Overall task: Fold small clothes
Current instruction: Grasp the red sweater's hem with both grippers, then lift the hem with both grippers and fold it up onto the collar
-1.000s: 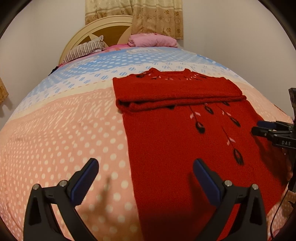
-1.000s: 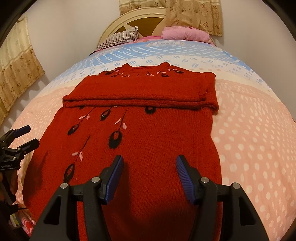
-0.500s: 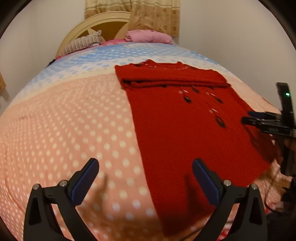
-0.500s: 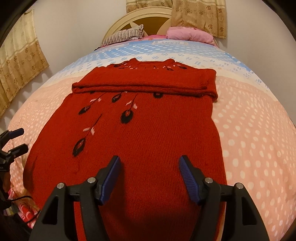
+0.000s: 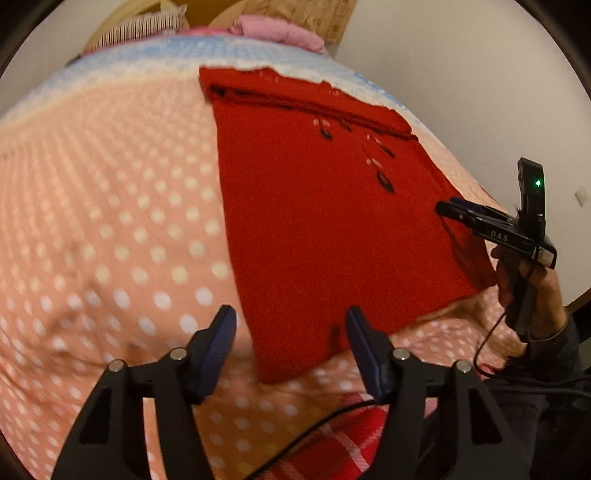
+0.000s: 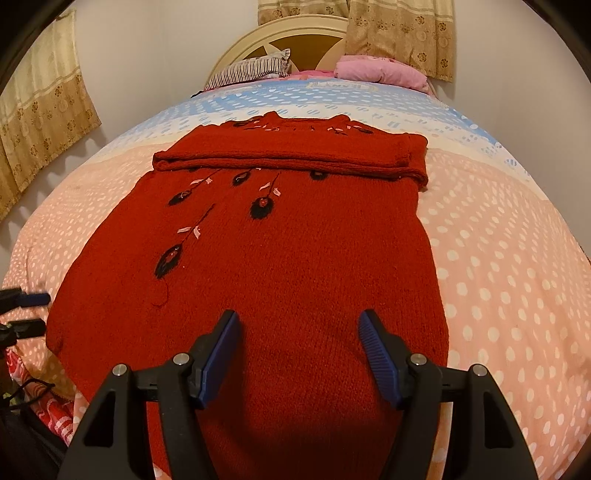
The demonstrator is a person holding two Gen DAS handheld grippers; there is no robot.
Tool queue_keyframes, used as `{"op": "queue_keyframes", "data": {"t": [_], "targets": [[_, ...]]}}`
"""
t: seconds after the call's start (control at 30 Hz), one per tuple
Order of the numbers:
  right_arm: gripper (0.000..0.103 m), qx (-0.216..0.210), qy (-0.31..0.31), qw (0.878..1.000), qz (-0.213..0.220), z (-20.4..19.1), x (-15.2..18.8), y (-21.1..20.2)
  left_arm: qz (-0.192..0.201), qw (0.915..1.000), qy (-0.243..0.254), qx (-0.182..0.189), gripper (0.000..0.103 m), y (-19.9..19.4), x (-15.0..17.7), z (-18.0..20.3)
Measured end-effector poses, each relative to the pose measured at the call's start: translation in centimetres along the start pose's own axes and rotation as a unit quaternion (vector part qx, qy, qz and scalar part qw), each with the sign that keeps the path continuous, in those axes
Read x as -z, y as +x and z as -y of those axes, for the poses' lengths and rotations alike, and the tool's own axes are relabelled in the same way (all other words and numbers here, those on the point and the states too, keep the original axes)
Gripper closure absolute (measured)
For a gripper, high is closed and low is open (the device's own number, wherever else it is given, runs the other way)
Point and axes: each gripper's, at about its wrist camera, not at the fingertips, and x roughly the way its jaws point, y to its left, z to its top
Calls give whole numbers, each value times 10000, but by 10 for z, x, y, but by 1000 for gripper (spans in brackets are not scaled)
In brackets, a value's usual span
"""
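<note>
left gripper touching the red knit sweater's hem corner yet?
Cannot tell. In the left wrist view the open left gripper frames the near corner of the red knit sweater, but motion blur hides any contact or gap. The right wrist view shows only its fingertips.

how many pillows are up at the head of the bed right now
2. A striped pillow lies left of center against the headboard. A pink pillow lies to its right, under the curtain. More could be hidden behind them.

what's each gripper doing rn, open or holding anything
left gripper: open, empty, at the red sweater's near-left corner.
right gripper: open, empty, over the sweater's hem.
</note>
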Motion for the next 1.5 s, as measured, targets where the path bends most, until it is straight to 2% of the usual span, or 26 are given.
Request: {"op": "queue_keyframes", "data": {"t": [0.17,0.3,0.33,0.37,0.4,0.43,0.6,0.8,0.93,1.07,1.23,1.3,1.37,1.43,1.47,1.5], "targets": [[35,-27,20,10000,27,1,2,-2,2,10000,31,65,40,1,3,4],[35,-21,29,10000,62,1,3,-2,135,9999,38,-39,44,6,2,7],[35,-9,27,10000,65,1,4,-1,154,9997,120,-132,55,6,3,9],[35,2,16,10000,55,0,4,-2,182,9994,188,-238,77,5,2,10],[35,1,11,10000,43,0,4,-3,179,9994,160,-241,89,6,1,8],[35,-6,12,10000,32,0,4,-4,155,9996,113,-193,94,6,1,6],[35,-31,251,9997,56,18,8,-23,227,9997,113,-56,94,-1,1,3],[35,16,823,9966,36,57,28,-59,525,9983,136,191,95,-22,-6,2],[35,-36,1124,9933,-277,71,51,-67,572,9980,131,240,95,-24,-7,-1],[35,-295,1204,9907,-569,69,80,-67,500,9984,118,240,95,-18,-5,-2],[49,-402,1230,9900,-560,67,92,-69,512,9984,81,231,95,-15,-4,-4],[62,-629,1332,9875,-564,67,92,-68,495,9985,27,245,95,-13,-3,-7],[62,-764,1435,9852,-550,67,94,-65,481,9986,23,218,95,-11,-2,-9],[69,-768,1400,9860,-485,65,94,-63,444,9988,8,210,95,-8,-1,-10],[86,-816,1389,9859,-451,66,94,-63,430,9989,7,209,95,-7,-1,-10],[96,-967,1484,9832,-448,69,96,-63,427,9989,2,210,95,-8,-1,-10]]}}
